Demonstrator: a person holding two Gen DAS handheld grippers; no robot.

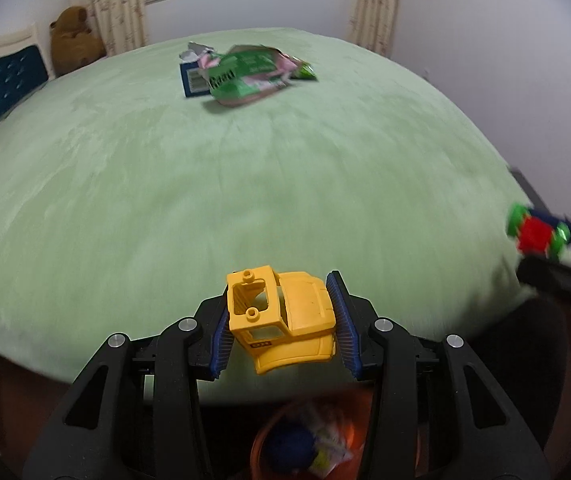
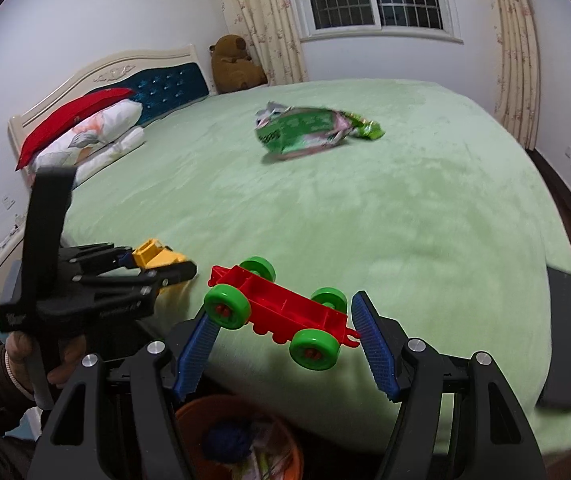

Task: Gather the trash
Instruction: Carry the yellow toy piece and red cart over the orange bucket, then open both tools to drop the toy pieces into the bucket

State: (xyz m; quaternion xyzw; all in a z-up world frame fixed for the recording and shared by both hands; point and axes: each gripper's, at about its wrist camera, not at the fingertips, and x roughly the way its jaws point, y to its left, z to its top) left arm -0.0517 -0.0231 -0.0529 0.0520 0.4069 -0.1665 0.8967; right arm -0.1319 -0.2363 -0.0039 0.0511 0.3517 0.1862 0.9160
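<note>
While poised at the near edge of the green plush-covered bed (image 1: 245,184), carrying two toy parts toward the bin, judging by the layout. Left gripper (image 1: 281,322): clamped on a yellow plastic toy truck cab (image 1: 285,320), blue ribbed pads pressing its two sides, cab tilted and clear of the bedcover. Directly below and just behind those fingers: an orange round plastic bin (image 1: 261,444) already holding a dark blue lump and pale wrappers, blurred. Right gripper (image 2: 281,320): closed across a red plastic toy chassis with four green wheels (image 2: 281,308), left pad against a front wheel, right pad at the hooked rear end; contact at the right pad hard to confirm, yet chassis hanging in air, so held. Same orange bin beneath these fingers too.

Step in hand, as a guess: transport to the bin, both loads near the drop point. Next move calls for bringing each load squarely over the bin mouth, then spreading the jaws, one at a time, to avoid a bounce off the rim.

Well ahead of both grippers, mid-bed: a crumpled green and pink foil snack bag (image 1: 249,76) lying beside a small dark blue carton (image 1: 193,78), not yet collected.

Writing: a barcode on the carton; white lettering on the bag, too blurred to read; a small dark label on the cab, illegible.
</note>
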